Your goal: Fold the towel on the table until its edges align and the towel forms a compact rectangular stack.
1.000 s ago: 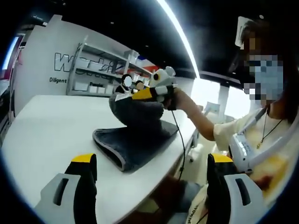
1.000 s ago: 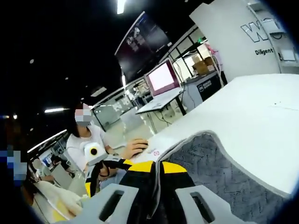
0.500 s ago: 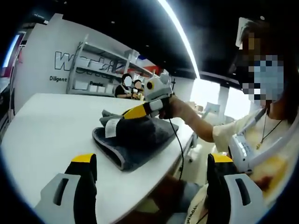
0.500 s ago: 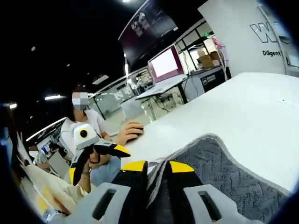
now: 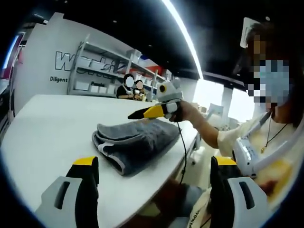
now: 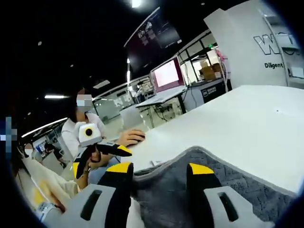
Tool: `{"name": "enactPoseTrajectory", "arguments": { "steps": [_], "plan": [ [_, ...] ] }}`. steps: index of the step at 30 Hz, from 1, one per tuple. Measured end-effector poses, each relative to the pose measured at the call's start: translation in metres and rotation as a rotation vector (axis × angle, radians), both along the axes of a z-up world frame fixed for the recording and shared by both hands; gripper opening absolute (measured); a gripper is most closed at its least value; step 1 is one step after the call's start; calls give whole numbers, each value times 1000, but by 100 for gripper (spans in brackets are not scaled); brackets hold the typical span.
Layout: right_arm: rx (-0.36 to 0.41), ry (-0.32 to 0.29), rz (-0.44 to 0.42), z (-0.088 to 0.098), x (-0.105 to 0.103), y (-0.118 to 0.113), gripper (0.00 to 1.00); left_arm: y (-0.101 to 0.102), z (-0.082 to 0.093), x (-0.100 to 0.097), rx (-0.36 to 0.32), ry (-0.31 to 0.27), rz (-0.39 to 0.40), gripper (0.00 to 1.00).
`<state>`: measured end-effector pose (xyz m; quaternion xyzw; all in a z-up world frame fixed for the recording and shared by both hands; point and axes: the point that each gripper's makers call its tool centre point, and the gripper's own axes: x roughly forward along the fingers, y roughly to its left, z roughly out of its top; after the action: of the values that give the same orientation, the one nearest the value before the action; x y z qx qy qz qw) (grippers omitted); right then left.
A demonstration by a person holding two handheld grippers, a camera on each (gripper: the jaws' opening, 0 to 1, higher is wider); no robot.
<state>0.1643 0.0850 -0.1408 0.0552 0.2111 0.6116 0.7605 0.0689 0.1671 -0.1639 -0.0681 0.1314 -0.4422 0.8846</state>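
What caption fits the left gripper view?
Right hand-held gripper open above the folded grey towel on the white table.

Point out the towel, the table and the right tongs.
towel (image 5: pixel 135 142), left gripper view, top of the folded grey stack.
table (image 5: pixel 52 128), left gripper view, bare white top.
right tongs (image 5: pixel 142 114), left gripper view, between its yellow tips above the towel.

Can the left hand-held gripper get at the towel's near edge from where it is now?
Probably yes: the left hand-held gripper is open and bare table lies before the towel.
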Motion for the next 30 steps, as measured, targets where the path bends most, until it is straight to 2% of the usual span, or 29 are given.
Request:
{"name": "enactPoseTrajectory", "arguments": {
  "steps": [5, 9, 12, 15, 17, 19, 24, 30],
  "plan": [
    [-7, -89, -66, 2, -4, -39, 67, -6, 1, 7, 3, 0, 11, 96],
    [-78, -161, -124, -6, -4, -68, 88, -9, 4, 15, 8, -3, 25, 96],
    [-118, -198, -165, -11, -5, -88, 99, -14, 6, 19, 5, -3, 33, 96],
    [-130, -208, -180, -12, -5, -95, 99, -15, 7, 21, 9, -3, 37, 95],
    [-170, -229, -212, -19, -11, -121, 99, -18, 8, 27, 24, -1, 51, 94],
    [-179, -241, -224, -20, -11, -127, 99, -19, 9, 28, 15, 2, 52, 92],
    [-252, -296, -314, -34, -11, -164, 99, -23, 14, 35, 11, -6, 79, 90],
    [-256, -296, -376, -44, -14, -193, 99, -26, 19, 43, 37, -19, 116, 87]
  ]
}}
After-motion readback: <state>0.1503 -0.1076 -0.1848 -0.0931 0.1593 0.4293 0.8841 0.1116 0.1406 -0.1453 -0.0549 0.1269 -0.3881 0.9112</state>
